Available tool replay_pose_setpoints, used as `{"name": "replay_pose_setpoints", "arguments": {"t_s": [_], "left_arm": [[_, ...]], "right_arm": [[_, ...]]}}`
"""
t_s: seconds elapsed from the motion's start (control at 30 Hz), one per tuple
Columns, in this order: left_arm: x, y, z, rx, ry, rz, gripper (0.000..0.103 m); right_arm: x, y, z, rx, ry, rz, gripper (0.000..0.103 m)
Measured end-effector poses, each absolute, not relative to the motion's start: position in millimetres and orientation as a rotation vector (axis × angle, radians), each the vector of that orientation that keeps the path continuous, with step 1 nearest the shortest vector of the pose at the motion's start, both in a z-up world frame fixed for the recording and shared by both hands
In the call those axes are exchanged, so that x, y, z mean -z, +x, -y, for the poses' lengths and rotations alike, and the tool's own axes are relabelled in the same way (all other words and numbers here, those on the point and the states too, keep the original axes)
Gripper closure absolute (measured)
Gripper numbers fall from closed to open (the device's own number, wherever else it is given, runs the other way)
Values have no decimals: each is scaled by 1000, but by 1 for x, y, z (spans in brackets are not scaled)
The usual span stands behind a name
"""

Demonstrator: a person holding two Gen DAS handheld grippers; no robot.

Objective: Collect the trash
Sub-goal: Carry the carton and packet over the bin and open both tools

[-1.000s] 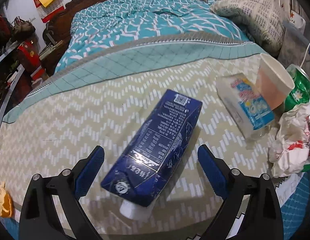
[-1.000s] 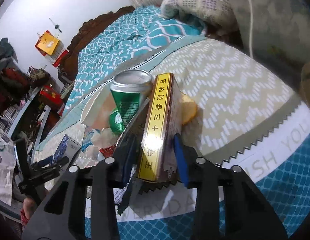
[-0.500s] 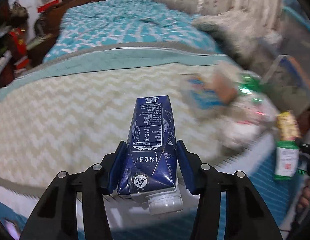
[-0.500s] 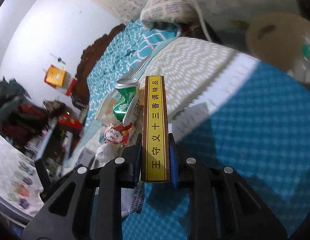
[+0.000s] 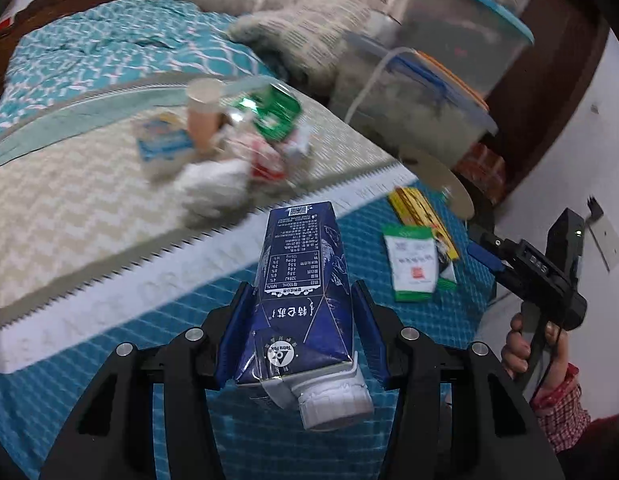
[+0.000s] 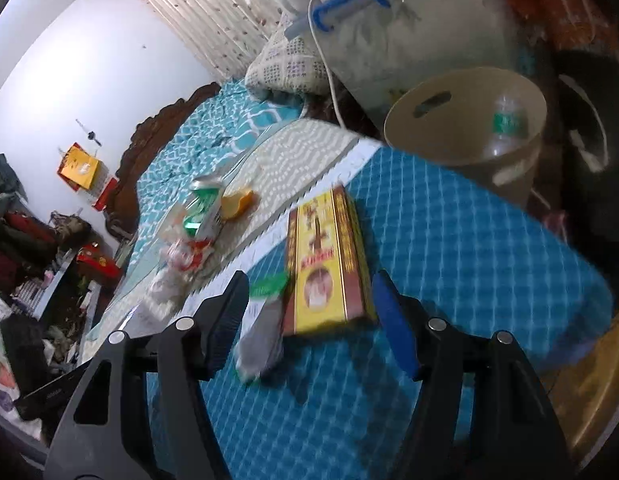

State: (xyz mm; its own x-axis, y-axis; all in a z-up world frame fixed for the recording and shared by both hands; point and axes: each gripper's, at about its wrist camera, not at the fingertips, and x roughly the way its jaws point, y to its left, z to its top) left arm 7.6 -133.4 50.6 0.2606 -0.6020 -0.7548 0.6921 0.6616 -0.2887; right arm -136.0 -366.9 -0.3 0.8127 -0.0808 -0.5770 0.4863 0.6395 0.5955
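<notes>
My left gripper (image 5: 301, 292) is shut on a dark blue milk carton (image 5: 299, 264), cap toward the camera, held over the blue bed cover. My right gripper (image 6: 311, 280) has its jaws opening. A yellow-and-brown flat box (image 6: 329, 264) lies on the cover between them, and neither pad touches it. A green-and-white packet (image 6: 265, 320) lies by the left finger. In the left wrist view the box (image 5: 417, 208) and packet (image 5: 413, 264) lie in front of the right gripper (image 5: 479, 242), which a hand holds.
A beige bin (image 6: 469, 136) with a plastic bottle (image 6: 505, 128) inside stands just past the bed edge. On the zigzag blanket lie a green can (image 5: 273, 112), a paper cup (image 5: 203, 116), crumpled wrappers (image 5: 217, 184) and a blue-white pack (image 5: 161, 144). Clear storage tubs (image 5: 449, 92) are stacked behind.
My left gripper shut on the blue carton, lifted it and carried it right toward the bed edge. My right gripper carried the yellow box over the blue cover and let it go there.
</notes>
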Motion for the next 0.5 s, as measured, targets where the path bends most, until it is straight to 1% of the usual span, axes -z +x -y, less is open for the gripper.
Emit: {"name": "replay_pose_setpoints", "arguments": {"t_s": [0.07, 0.13, 0.27, 0.37, 0.4, 0.43, 0.5], "left_arm": [[-46, 2, 144, 897, 121, -981, 55], [-42, 0, 151, 907, 131, -990, 55], [-37, -3, 161, 917, 141, -1004, 55], [-33, -6, 164, 914, 152, -1009, 55], [-33, -6, 164, 912, 154, -1011, 55], [-33, -7, 164, 911, 154, -1012, 55], [-33, -5, 162, 907, 154, -1014, 55]], "right_arm": [[4, -142, 360, 304, 842, -559, 39], [14, -141, 349, 239, 875, -595, 44], [29, -122, 339, 160, 929, -641, 47], [31, -98, 339, 142, 903, -648, 50], [32, -89, 339, 134, 895, -656, 60], [36, -78, 338, 113, 893, -677, 76], [42, -68, 335, 91, 887, -704, 87]]}}
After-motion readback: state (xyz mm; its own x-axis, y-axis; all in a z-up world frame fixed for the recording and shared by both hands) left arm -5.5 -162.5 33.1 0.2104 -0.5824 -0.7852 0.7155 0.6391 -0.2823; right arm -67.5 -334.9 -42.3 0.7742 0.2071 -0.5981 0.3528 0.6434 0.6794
